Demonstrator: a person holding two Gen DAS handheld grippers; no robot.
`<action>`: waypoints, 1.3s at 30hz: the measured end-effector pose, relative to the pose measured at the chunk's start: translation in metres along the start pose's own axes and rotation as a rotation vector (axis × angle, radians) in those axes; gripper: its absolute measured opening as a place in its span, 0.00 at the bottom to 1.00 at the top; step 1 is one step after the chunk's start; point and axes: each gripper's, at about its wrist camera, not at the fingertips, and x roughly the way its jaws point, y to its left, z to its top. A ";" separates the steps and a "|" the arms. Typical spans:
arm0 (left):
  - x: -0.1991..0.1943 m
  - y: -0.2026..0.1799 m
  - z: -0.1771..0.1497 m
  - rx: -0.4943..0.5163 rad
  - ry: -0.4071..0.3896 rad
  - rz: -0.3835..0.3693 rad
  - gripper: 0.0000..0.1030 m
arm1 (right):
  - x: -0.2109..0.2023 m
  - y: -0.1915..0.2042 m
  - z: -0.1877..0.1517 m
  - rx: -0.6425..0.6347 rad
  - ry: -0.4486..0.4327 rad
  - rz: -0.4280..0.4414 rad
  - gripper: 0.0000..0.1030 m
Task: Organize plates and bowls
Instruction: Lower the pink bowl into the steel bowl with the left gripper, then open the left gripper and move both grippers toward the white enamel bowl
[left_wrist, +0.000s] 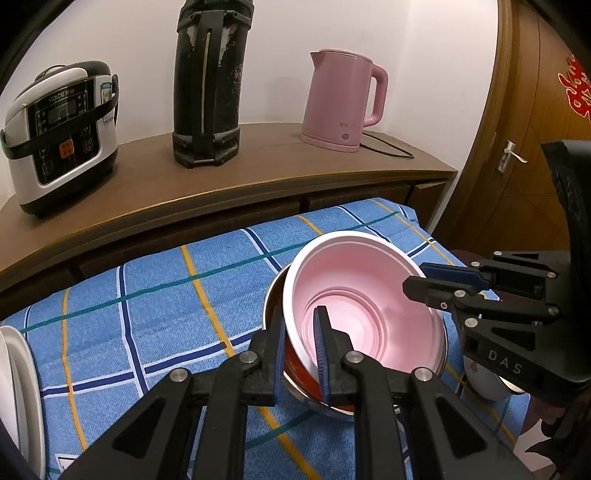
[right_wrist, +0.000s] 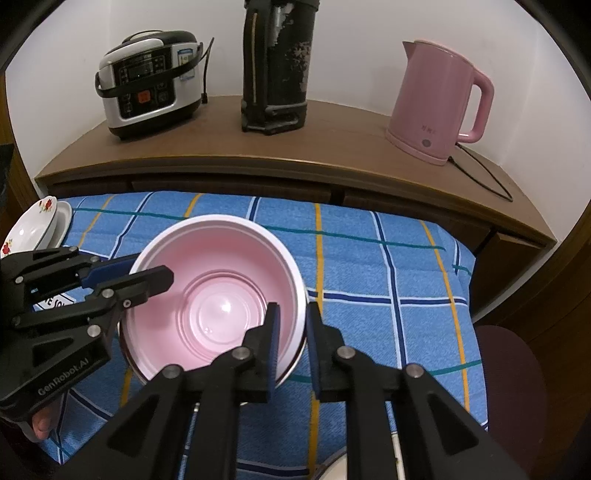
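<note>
A pink bowl (left_wrist: 365, 295) with a white rim sits tilted inside a steel bowl (left_wrist: 314, 387) with red inside, on the blue plaid cloth. My left gripper (left_wrist: 301, 354) is closed on the near rims, one finger inside the pink bowl, one outside the steel bowl. My right gripper (right_wrist: 291, 339) straddles the pink bowl's (right_wrist: 218, 295) right rim, pads close to it, with a small gap showing. It also shows in the left wrist view (left_wrist: 424, 280). The left gripper shows at the bowl's left rim in the right wrist view (right_wrist: 147, 275).
White plates with red flowers (right_wrist: 33, 229) lie at the cloth's left edge; a white plate rim (left_wrist: 22, 391) shows there. A patterned bowl (left_wrist: 484, 380) sits under the right gripper. On the wooden cabinet (left_wrist: 258, 166) behind stand a rice cooker (left_wrist: 59, 136), a black flask (left_wrist: 208, 81) and a pink kettle (left_wrist: 343, 99).
</note>
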 end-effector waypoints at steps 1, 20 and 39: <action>0.000 0.000 0.000 0.001 0.000 0.001 0.15 | 0.000 0.000 0.000 0.000 0.000 0.000 0.15; -0.010 -0.008 -0.001 0.030 -0.040 -0.008 0.58 | -0.009 0.005 0.001 -0.003 -0.042 0.004 0.39; -0.014 0.008 0.001 -0.013 -0.102 0.039 0.73 | -0.065 -0.025 -0.025 0.070 -0.139 0.011 0.56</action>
